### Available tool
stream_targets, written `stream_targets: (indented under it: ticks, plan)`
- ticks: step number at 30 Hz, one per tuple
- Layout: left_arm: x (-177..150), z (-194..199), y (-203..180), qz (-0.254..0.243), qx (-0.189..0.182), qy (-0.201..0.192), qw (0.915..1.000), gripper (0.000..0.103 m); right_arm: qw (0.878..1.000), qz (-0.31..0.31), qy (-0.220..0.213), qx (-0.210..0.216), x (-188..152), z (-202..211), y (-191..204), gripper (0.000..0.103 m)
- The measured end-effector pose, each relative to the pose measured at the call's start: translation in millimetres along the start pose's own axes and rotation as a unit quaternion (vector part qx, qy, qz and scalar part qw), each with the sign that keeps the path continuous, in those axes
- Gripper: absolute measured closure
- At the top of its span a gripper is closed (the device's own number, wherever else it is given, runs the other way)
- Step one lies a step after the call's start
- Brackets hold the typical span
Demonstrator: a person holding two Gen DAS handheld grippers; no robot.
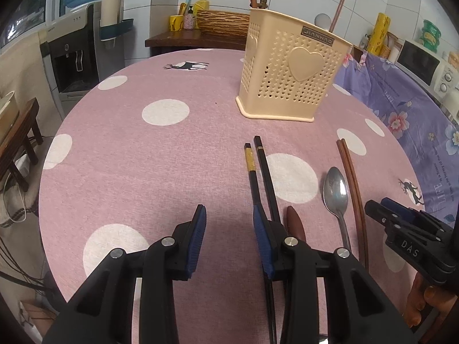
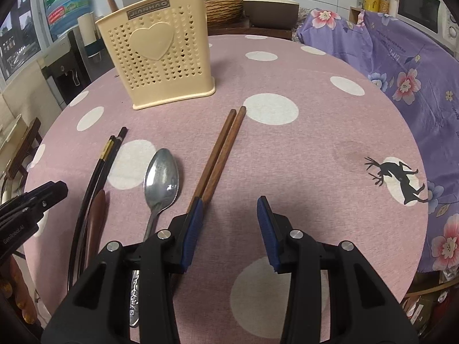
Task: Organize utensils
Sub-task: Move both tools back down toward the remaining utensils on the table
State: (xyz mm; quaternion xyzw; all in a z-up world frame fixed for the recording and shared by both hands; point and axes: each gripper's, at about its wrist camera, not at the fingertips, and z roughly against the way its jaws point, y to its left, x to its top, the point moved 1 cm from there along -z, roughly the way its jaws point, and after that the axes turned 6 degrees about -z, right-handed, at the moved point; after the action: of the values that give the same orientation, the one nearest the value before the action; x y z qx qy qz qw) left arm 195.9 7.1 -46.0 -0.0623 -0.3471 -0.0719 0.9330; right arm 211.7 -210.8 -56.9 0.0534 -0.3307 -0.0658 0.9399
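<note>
Both your left claw (image 1: 229, 223) and right claw (image 2: 229, 215) hang part-open, empty; pinch the thin, stiff, slippery black chopsticks (image 1: 262, 172) mid-length.

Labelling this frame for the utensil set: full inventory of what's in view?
utensil holder: 1, cream, perforated, far side of table, wooden handles sticking out
black chopsticks: 2, black with gold band, left of spoon
spoon: 1, metal, between the chopstick pairs
brown chopsticks: 2, wood, right of spoon
brown utensil: 1, partly hidden, beside black chopsticks
tablecloth: pink, white dots
left gripper: open, empty
right gripper: open, empty
</note>
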Motion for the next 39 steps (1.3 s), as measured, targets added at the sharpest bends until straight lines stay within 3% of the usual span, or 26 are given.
stream_targets:
  ticks: [10,14,21,29,39]
  plan:
    - [-6,-5,-5,-0.007,0.000,0.010,0.9999,0.068,1.000,0.013,0.010,-0.013,-2,-2,4,0.063]
    - [-6,-4,-1,-0.004,0.005,0.012,0.9999,0.068,0.999,-0.007,0.014,-0.028,2,3,-14,0.063]
    - [-3,-5,-5,-0.003,-0.003,0.013,0.9999,0.069,0.999,-0.045,0.004,-0.008,9,9,-32,0.063]
    - [-2,-15,-17,-0.009,-0.017,0.024,0.9995,0.076,0.999,-0.044,0.005,-0.006,6,6,-29,0.063]
    - [-1,-18,-11,-0.019,0.016,0.031,0.9992,0.082,0.999,-0.046,-0.001,-0.016,10,7,-36,0.063]
